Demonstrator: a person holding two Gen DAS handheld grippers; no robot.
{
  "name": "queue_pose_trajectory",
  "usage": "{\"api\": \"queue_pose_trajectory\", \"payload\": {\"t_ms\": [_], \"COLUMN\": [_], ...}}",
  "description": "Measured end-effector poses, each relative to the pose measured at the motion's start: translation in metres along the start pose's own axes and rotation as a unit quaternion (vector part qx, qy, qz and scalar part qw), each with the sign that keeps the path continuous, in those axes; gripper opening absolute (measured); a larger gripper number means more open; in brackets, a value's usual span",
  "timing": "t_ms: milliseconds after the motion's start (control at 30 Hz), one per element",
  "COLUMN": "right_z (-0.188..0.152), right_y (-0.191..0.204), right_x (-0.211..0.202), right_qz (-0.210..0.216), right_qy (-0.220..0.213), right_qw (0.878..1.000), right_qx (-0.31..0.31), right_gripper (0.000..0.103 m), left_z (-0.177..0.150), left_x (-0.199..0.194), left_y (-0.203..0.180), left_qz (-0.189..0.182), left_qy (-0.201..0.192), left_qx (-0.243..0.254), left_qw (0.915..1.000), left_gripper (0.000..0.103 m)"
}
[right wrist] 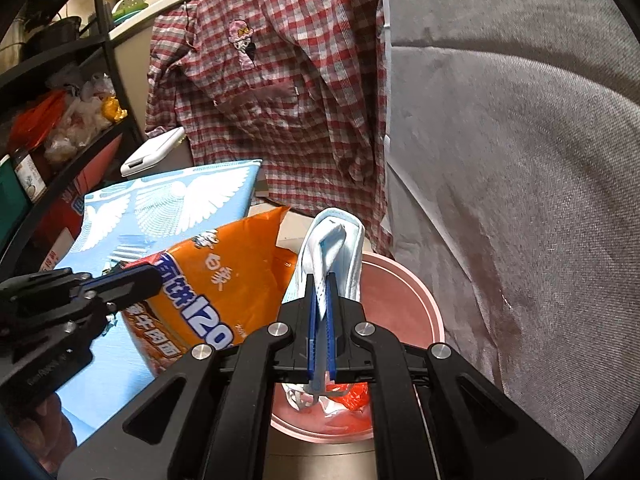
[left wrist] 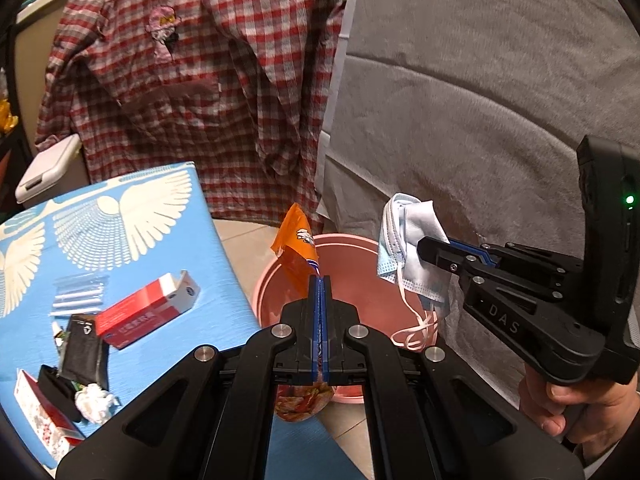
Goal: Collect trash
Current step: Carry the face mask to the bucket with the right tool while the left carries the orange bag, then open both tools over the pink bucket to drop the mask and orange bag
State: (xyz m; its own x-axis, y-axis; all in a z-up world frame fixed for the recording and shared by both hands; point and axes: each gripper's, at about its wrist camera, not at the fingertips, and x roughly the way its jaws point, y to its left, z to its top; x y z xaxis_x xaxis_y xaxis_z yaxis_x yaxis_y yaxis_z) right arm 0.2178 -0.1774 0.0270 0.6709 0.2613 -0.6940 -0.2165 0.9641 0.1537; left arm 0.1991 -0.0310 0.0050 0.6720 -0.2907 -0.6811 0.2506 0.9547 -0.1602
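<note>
Right gripper [right wrist: 320, 280] jaws pinch a face mask [right wrist: 340, 240] above the pink bucket [right wrist: 416, 300].

Glossy wrapper [right wrist: 224, 284], matt plastic bucket [right wrist: 400, 304]

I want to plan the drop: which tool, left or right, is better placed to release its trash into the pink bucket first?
Probably the right tool: its face mask hangs over the pink bucket. The left tool holds its orange wrapper nearer the rim.
</note>
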Motion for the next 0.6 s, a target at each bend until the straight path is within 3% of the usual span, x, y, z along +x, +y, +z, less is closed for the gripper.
{"api": "queue_pose_trajectory", "payload": {"t_ms": [267,400,600], "right_z": [-0.0012,-0.0016,-0.0002], "right_y": [-0.0033,-0.0034,-0.0020], "right_x": [0.0088,0.0079,0.0055], "right_qz": [-0.010,-0.014,-0.017], "right_qy": [0.012,0.010,0.005], "right_qw": [1.000,1.000,1.000], "right_qx": [0.009,0.010,0.008], "right_gripper": [0.013,0.031,0.037], "left_z": [-0.0018,0.0002,0.0001], "left_x": [0.0123,0.0108,0.0037], "left_y": [-0.0016,0.0020,0.0061], "left_qz": [0.002,0.004,0.006], "left_qy": [0.011,0.008,0.001], "left_qx": [0.004,-0.002,-0.006], "left_qw": [0.9999,1.0000,1.0000], "left_gripper": [0.001,0.016,0.017]}}
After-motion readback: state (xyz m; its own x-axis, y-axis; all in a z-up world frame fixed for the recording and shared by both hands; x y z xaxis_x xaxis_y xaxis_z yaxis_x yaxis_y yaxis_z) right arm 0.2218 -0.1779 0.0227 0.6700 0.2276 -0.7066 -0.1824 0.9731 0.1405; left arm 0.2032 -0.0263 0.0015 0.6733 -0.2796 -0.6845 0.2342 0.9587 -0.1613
